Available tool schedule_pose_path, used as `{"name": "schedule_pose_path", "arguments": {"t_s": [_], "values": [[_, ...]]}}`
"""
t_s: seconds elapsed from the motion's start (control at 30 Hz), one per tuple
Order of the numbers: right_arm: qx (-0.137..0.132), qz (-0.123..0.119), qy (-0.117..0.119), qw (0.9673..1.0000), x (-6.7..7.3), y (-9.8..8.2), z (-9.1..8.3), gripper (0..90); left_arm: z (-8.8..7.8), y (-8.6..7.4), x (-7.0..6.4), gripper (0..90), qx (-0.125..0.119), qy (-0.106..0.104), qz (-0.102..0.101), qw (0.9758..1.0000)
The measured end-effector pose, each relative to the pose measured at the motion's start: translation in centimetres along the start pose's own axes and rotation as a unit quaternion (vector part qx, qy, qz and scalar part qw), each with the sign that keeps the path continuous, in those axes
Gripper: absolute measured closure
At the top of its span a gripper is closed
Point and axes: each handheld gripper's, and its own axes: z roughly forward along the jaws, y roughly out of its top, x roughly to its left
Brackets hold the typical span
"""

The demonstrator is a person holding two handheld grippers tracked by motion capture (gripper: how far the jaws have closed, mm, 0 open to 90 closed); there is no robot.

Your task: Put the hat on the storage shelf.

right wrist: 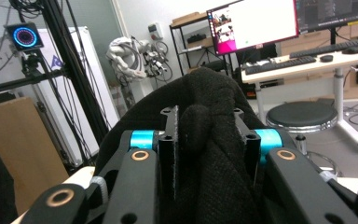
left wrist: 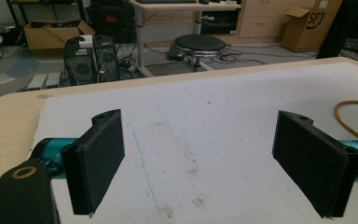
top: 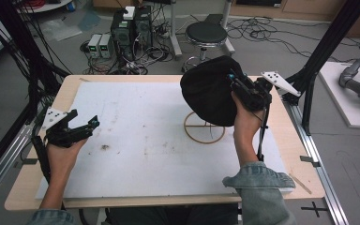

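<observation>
In the high view I have the right gripper [top: 238, 83] at the upper right of the frame, clenched on a fold of a black knitted hat [top: 207, 90], which hangs in the air as a dark rounded mass right of centre, above the far part of the white board [top: 136, 136]. Directly under the hat, a thin wooden ring stand [top: 204, 127] lies flat on the board, its far edge hidden behind the fabric; I cannot tell whether the hat touches it. In the right gripper view the two black jaws stand close together low in the middle of the frame with a thick bunch of the knit [right wrist: 205, 135] pinched between them, the cloth bulging up over the pads and spilling down towards the camera. My right hand [top: 247, 123] wraps the gripper's body from below, the denim sleeve [top: 258, 180] coming in at the lower right. The left gripper [top: 82, 127] sits at the left edge of the high view, low over the board and well apart from the hat, held in my left hand [top: 63, 154]. Its jaws are released and spread wide: in the left gripper view one pad [left wrist: 95, 163] stands at the lower left and the other at the lower right, with bare, scuffed white board between them, and a curve of the wooden ring [left wrist: 354, 116] at the right edge. Beyond the table, at the top of the high view, I see a round black stool [top: 206, 33] on the floor
</observation>
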Motion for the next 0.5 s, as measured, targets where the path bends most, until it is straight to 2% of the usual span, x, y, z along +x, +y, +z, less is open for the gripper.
{"name": "schedule_pose_path", "arguments": {"t_s": [0.17,0.5], "values": [[0.006,0.001,-0.003,1.0000,-0.03,-0.24,0.20,69.1,0.04,-0.02,-0.03,17.0,0.000,0.000,0.000,1.0000],[0.013,-0.014,-0.006,0.9998,0.25,-0.73,0.55,66.2,0.03,0.00,-0.05,17.1,0.000,-0.002,0.001,1.0000]]}}
